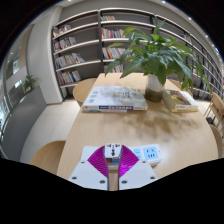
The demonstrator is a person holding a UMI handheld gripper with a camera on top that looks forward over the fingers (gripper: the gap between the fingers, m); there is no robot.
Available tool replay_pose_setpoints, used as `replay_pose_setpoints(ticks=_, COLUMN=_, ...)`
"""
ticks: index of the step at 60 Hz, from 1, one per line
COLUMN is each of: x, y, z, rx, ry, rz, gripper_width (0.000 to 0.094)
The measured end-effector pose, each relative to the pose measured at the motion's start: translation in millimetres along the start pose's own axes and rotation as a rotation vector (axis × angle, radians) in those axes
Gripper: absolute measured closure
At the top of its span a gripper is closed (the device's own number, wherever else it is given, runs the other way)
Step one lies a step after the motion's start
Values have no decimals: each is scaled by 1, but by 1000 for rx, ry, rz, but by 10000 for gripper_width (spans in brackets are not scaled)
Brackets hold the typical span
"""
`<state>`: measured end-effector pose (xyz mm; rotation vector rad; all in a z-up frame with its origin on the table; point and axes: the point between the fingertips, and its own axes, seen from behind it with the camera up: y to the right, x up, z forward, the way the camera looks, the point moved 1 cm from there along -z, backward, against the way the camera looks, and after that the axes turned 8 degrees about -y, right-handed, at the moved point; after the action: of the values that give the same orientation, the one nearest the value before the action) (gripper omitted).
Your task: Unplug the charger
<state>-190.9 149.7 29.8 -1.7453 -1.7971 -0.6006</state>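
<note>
My gripper shows its two white fingers with magenta pads. A small white charger stands between the fingertips, and both pads press against its sides. A white power strip lies on the wooden table just to the right of the fingers. The charger is apart from the strip. The charger's prongs are hidden.
A stack of books lies in the middle of the table beyond the fingers. A potted plant stands behind it, with another book to its right. Chairs and bookshelves stand at the back.
</note>
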Motion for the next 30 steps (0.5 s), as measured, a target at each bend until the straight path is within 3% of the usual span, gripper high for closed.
replay_pose_setpoints(ticks=2, x=7, y=-3, z=-8, rx=-13, ry=-13, rz=-41, gripper_width=833)
replay_pose_setpoints(ticks=8, x=121, y=1, z=-104, rx=16, ry=318, rz=-56, gripper_width=834)
replay_pose_setpoints(ticks=13, x=168, y=73, z=-154, rx=-131, ry=416, rz=-92, gripper_width=831)
replay_pose_setpoints(ticks=15, x=178, y=103, z=-175, rx=-173, ry=418, rz=-87, gripper_width=831)
replay_pose_setpoints(ticks=20, x=159, y=162, z=-146, rx=-216, ry=405, rz=-47, gripper_width=810)
replay_pose_setpoints(ticks=30, x=69, y=247, z=-69, rx=-215, ry=165, rz=14, gripper_width=770)
